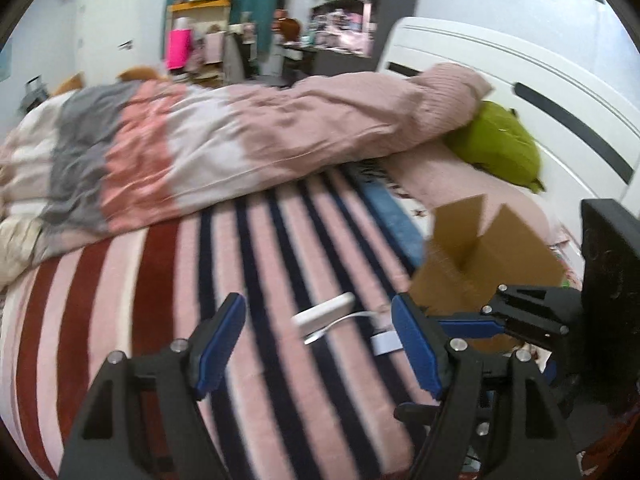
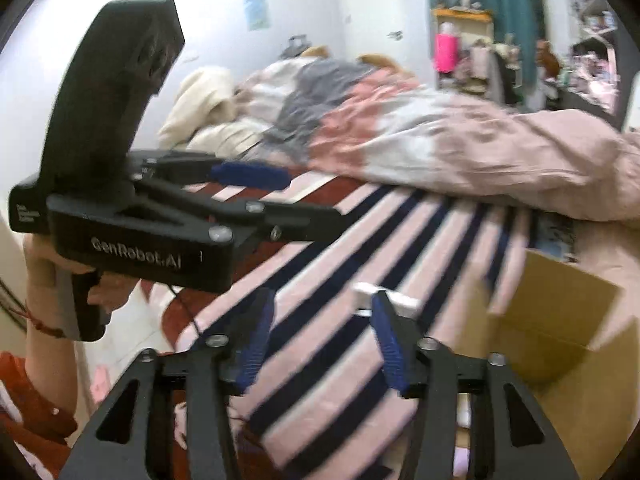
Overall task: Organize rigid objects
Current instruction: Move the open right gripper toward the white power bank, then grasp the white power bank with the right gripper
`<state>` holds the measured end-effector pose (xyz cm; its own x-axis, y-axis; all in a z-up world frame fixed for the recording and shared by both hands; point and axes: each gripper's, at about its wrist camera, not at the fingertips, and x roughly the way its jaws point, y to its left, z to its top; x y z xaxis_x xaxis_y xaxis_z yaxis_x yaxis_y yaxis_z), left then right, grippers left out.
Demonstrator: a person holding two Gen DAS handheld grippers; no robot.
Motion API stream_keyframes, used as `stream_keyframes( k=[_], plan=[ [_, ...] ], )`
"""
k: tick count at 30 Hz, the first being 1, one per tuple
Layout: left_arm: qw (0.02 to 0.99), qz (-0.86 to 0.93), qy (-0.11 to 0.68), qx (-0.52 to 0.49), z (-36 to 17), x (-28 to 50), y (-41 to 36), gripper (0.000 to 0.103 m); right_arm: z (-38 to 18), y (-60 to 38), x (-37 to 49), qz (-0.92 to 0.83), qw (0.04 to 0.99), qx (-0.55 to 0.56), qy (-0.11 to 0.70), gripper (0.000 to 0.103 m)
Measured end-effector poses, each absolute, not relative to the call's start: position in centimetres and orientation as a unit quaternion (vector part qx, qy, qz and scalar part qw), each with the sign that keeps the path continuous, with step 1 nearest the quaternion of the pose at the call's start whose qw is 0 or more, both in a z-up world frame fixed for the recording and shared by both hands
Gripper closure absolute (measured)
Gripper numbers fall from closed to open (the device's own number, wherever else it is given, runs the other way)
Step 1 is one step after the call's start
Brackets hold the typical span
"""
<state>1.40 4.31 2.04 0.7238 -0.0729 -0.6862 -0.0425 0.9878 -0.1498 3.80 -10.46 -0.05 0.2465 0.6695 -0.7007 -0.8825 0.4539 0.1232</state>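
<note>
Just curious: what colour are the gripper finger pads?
Blue pads, clearest in the left wrist view.

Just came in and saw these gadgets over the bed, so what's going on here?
A person is tidying things on a bed with a gripper in each hand. Both the left gripper and the right gripper are open and hold nothing. A white power bank with its cable lies on the striped blanket ahead of them. An open cardboard box stands on the bed beside it, to the right.
</note>
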Motion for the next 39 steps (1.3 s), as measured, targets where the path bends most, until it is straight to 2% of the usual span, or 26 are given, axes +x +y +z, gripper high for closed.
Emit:
stream_keyframes(
  k=[3, 9, 15, 27, 29, 31, 32, 35, 39],
  plan=[
    [0.921, 0.010, 0.379, -0.086, -0.3, 0.0, 6.8, 0.030, -3.1, -7.3, 4.0, 0.494, 0.761, -0.154, 0.392, 0.043],
    [0.911, 0.013, 0.396, -0.113, -4.5, -0.7, 9.5, 0.030, -9.6, -4.0, 7.6, 0.416, 0.775, -0.167, 0.445, 0.022],
    [0.904, 0.010, 0.405, -0.137, -7.1, -0.9, 10.8, 0.030, -13.5, -4.7, 12.7, 0.322, 0.811, -0.136, 0.469, 0.016],
    [0.896, 0.020, 0.417, -0.150, -8.2, -0.7, 11.9, 0.030, -15.9, -2.1, 16.4, 0.342, 0.809, -0.141, 0.458, 0.016],
    [0.896, 0.023, 0.418, -0.148, -8.1, -0.9, 11.8, 0.030, -15.8, -1.9, 16.1, 0.352, 0.811, -0.146, 0.443, 0.020],
    [0.896, 0.024, 0.418, -0.150, -8.0, -1.1, 11.8, 0.030, -15.7, -1.6, 15.6, 0.364, 0.806, -0.165, 0.436, 0.050],
    [0.896, 0.024, 0.417, -0.151, -7.9, -1.1, 11.8, 0.030, -15.7, -1.4, 15.5, 0.369, 0.803, -0.169, 0.436, 0.060],
    [0.897, 0.024, 0.415, -0.151, -7.6, -1.2, 11.5, 0.030, -15.3, -1.5, 14.8, 0.395, 0.791, -0.166, 0.438, 0.066],
    [0.899, 0.023, 0.414, -0.143, -7.2, -1.2, 11.2, 0.030, -15.3, -1.9, 15.1, 0.380, 0.790, -0.142, 0.460, 0.065]
  ],
)
